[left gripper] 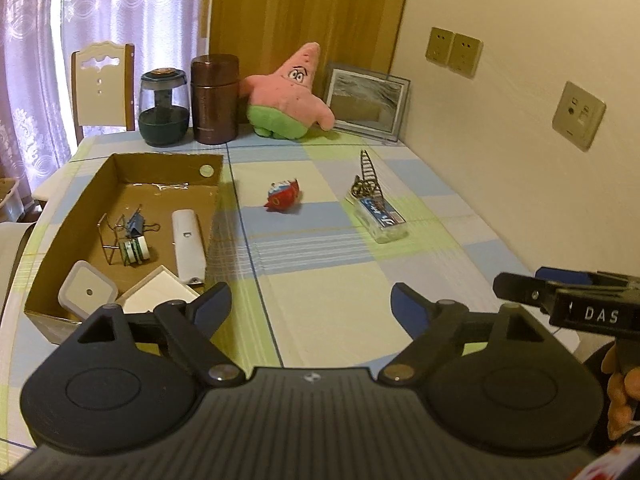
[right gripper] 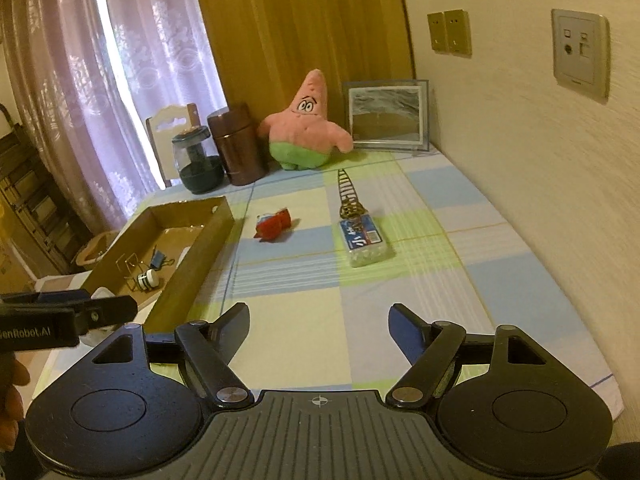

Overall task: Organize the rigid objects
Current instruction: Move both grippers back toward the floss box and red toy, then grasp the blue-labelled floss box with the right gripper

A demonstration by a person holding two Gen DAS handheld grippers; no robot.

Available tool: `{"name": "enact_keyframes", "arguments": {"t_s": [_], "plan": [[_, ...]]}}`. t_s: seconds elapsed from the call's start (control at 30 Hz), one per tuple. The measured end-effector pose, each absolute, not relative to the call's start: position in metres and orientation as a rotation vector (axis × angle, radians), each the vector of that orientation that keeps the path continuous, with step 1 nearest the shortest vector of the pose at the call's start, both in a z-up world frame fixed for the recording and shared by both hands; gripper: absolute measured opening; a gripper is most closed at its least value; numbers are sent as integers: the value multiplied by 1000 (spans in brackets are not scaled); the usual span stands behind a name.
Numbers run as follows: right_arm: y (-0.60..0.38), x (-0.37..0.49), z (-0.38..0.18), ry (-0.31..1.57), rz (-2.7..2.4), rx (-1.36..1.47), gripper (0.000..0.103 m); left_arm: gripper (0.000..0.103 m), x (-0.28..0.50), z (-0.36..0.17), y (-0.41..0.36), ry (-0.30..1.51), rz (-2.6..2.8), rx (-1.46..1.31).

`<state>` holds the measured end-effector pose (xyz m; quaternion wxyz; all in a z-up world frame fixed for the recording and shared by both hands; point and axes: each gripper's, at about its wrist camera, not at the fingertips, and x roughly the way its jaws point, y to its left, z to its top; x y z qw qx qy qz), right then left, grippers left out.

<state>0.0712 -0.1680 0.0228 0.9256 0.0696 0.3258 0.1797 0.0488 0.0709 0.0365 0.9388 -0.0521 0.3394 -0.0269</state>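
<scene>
Both tools, the left tool (left gripper: 311, 304) and the right tool (right gripper: 319, 325), stand wide open and empty above the checked tabletop (left gripper: 328, 280). Ahead lie a red toy (left gripper: 282, 197), a clear plastic box (left gripper: 380, 216) touching a wire ladder (left gripper: 368, 172), and left of them a cardboard box (left gripper: 80, 220) holding binder clips (left gripper: 134, 226).

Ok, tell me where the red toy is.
The red toy lies on the checked tablecloth, right of the cardboard box and left of the clear plastic case.
</scene>
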Motion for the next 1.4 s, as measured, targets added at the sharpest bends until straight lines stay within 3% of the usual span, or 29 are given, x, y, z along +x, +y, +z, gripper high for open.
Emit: {"name": "enact_keyframes", "arguments": {"t_s": [0.83,1.4], "plan": [[-176,91,9,685,352,112,74,88,67,21,59,729,-84,-73],[-165,178,-23,640,391,-10,74,88,165,-3,74,728,-137,-29]]}}
